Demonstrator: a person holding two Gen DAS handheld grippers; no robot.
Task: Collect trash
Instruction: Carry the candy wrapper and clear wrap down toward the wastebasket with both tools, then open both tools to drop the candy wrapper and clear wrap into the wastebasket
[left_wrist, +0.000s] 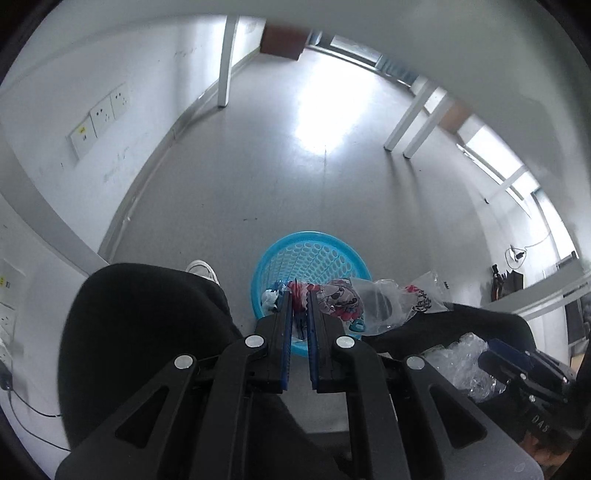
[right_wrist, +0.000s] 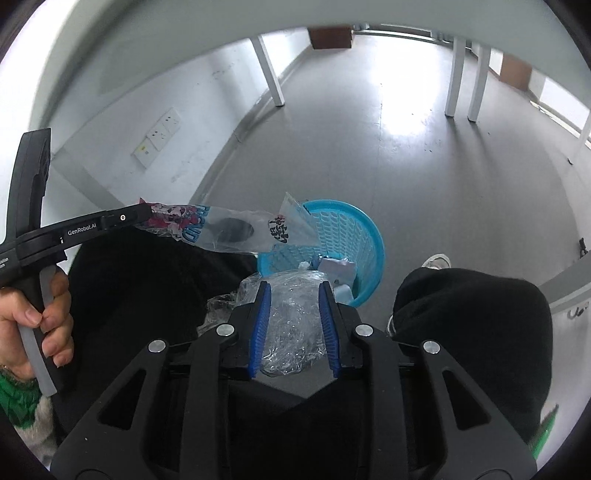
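A printed clear plastic bag (left_wrist: 373, 301) hangs from the left gripper (left_wrist: 299, 299), whose blue-padded jaws are pressed nearly together on one red-and-white printed end of it. In the left wrist view the bag trails away to the right of the fingertips, over the near right rim of a blue plastic basket (left_wrist: 314, 254) that stands on the grey floor (left_wrist: 295, 192). In the right wrist view the same bag stretches from the left gripper (right_wrist: 146, 218) across to the basket's left rim, its printed corner overlapping the perforated wall.

The right gripper (right_wrist: 294, 291) has its jaws partly apart, clamped on a crumpled wad of clear plastic film (right_wrist: 291, 317) that fills the gap between the two blue pads (right_wrist: 260, 328); the film bulges out past the fingertips and sits just before the near rim of the basket (right_wrist: 369, 236). Some pale scraps (right_wrist: 336, 266) lie inside the basket.

A hand (right_wrist: 33, 325) grips the left gripper's handle, with a green sleeve (right_wrist: 18, 402) at the wrist. Black-clad knees (right_wrist: 476, 325) flank the basket, and a white shoe (right_wrist: 437, 261) rests on the floor beside it. White table legs (right_wrist: 465, 81) stand well beyond.
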